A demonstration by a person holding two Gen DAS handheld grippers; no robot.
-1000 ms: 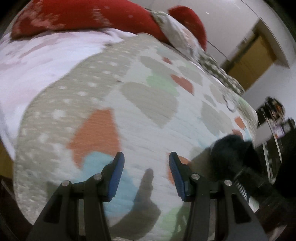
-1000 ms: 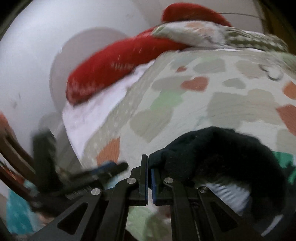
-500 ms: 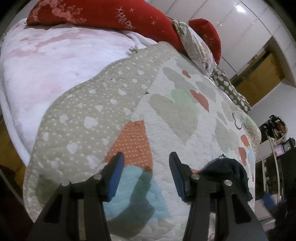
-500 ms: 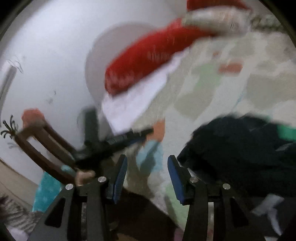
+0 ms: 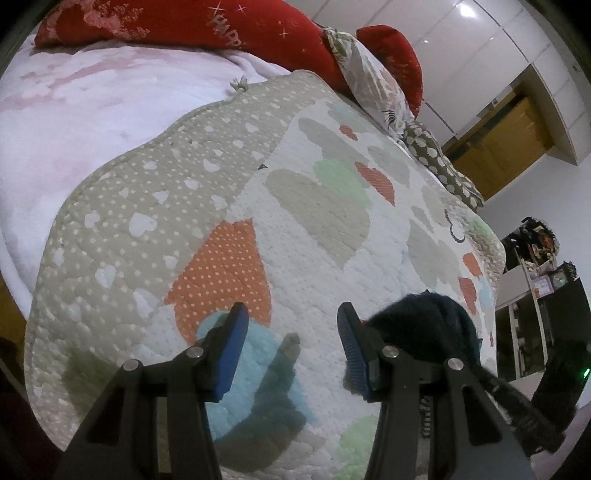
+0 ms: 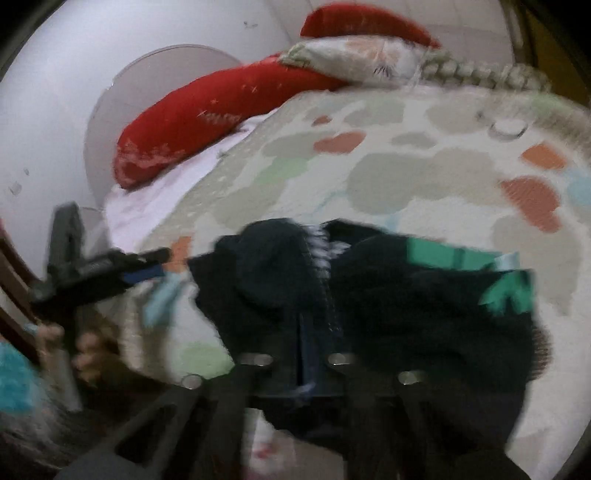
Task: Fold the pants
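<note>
The dark pants point(image 6: 406, 314) lie crumpled in a heap with green patches on the heart-patterned quilt point(image 6: 424, 177), near its front edge. My right gripper point(image 6: 306, 332) is shut on the dark fabric, which bunches over its blurred fingertips. In the left wrist view the pants point(image 5: 436, 317) show as a dark mound just behind the right finger. My left gripper point(image 5: 290, 314) hovers open over the quilt point(image 5: 314, 221), nothing between its blue pads, left of the pants. The right wrist view shows the left gripper point(image 6: 147, 266) held by a hand point(image 6: 88, 350).
Red pillows point(image 5: 184, 26) and patterned pillows point(image 5: 373, 81) line the far side of the bed. A pink blanket point(image 5: 92, 110) covers the left part. A cluttered shelf point(image 5: 535, 266) and dark furniture stand right of the bed, a wooden chair point(image 6: 11, 266) at its left.
The right gripper, shut on the pants a second ago, opened beside them and has shut on the dark fabric again, closer over the heap. The left gripper stays open, about where it was.
</note>
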